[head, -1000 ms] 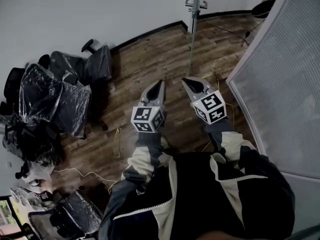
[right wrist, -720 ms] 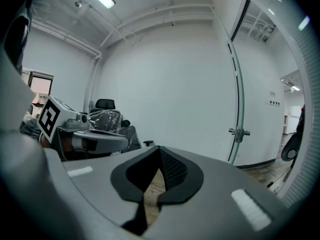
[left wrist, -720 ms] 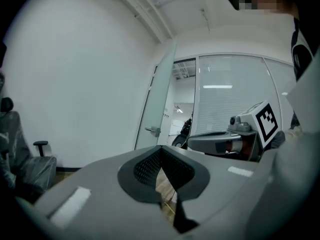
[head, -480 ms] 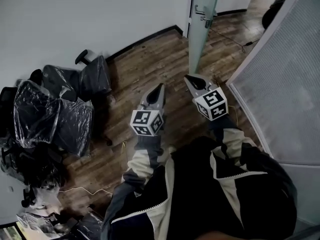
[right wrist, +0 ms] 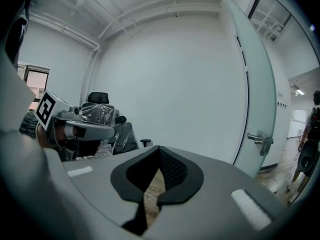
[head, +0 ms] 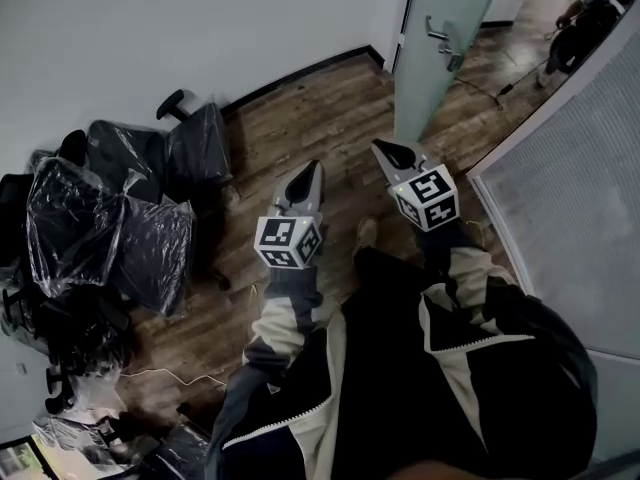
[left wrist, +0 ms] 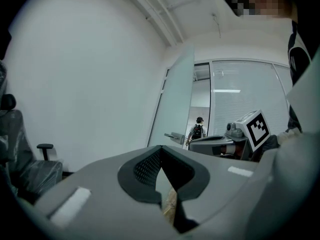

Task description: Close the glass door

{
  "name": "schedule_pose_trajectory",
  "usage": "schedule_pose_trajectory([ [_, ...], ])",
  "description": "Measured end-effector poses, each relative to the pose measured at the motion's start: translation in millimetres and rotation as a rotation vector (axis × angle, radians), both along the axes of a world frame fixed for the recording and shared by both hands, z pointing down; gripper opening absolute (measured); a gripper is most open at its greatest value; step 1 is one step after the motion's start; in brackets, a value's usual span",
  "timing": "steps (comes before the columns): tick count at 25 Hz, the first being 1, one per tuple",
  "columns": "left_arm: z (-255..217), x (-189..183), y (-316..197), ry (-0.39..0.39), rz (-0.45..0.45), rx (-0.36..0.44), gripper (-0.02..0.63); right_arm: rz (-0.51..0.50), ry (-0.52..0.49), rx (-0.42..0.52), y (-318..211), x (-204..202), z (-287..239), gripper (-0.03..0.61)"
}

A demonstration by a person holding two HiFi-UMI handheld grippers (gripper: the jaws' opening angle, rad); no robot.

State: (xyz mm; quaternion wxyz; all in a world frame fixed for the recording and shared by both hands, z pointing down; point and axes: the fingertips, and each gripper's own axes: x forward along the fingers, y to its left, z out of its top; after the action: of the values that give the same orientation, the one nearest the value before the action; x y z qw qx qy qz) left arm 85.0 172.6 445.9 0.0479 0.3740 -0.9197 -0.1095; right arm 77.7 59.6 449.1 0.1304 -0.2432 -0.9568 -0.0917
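The frosted glass door (head: 443, 53) stands ajar at the top right of the head view, its metal handle (head: 443, 34) facing me. My right gripper (head: 390, 152) is shut and empty, pointing at the floor just short of the door's lower edge. My left gripper (head: 306, 178) is beside it on the left, also shut and empty. In the left gripper view the door (left wrist: 178, 109) and its handle (left wrist: 174, 136) lie ahead beyond the closed tips (left wrist: 160, 150). In the right gripper view the door (right wrist: 256, 94) and handle (right wrist: 260, 140) are to the right of the tips (right wrist: 159, 151). Neither gripper touches the door.
Office chairs wrapped in plastic (head: 130, 213) crowd the left side along the white wall (head: 200, 18). A frosted glass partition (head: 575, 198) runs down the right. A thin cable (head: 170, 373) lies on the wooden floor. A person (head: 585, 23) stands beyond the doorway.
I have walked toward the door: it has grown larger and shifted right at the top of the head view. Both grippers have come forward with me, still shut.
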Motion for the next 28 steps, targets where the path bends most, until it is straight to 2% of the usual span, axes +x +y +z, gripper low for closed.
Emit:
schedule_pose_trajectory([
  [4, 7, -55, 0, 0.010, -0.027, -0.042, 0.008, -0.006, 0.022, -0.044, -6, -59, 15, 0.005],
  [7, 11, -95, -20, -0.029, -0.002, -0.167, 0.006, -0.016, 0.020, -0.086, -14, -105, 14, 0.005],
  [9, 9, -126, -35, -0.039, 0.020, -0.209, 0.007, -0.026, 0.021, -0.107, -20, -138, 13, 0.005],
  [12, 1, -177, -59, -0.019, 0.034, -0.176, 0.008, -0.035, 0.026, -0.121, -35, -181, 15, 0.005],
  [15, -9, -221, -82, -0.042, 0.056, -0.177, 0.008, -0.016, 0.006, -0.132, -56, -220, 9, 0.005],
  [22, -15, -288, -120, -0.043, 0.134, -0.165, 0.008, 0.105, -0.003, -0.144, -105, -274, 3, 0.005],
  [25, -10, -318, -137, -0.034, 0.201, -0.160, 0.008, 0.165, 0.003, -0.144, -116, -300, 5, 0.005],
  [28, -4, -348, -166, -0.038, 0.314, -0.162, 0.008, 0.256, 0.008, -0.136, -133, -321, 9, 0.005],
])
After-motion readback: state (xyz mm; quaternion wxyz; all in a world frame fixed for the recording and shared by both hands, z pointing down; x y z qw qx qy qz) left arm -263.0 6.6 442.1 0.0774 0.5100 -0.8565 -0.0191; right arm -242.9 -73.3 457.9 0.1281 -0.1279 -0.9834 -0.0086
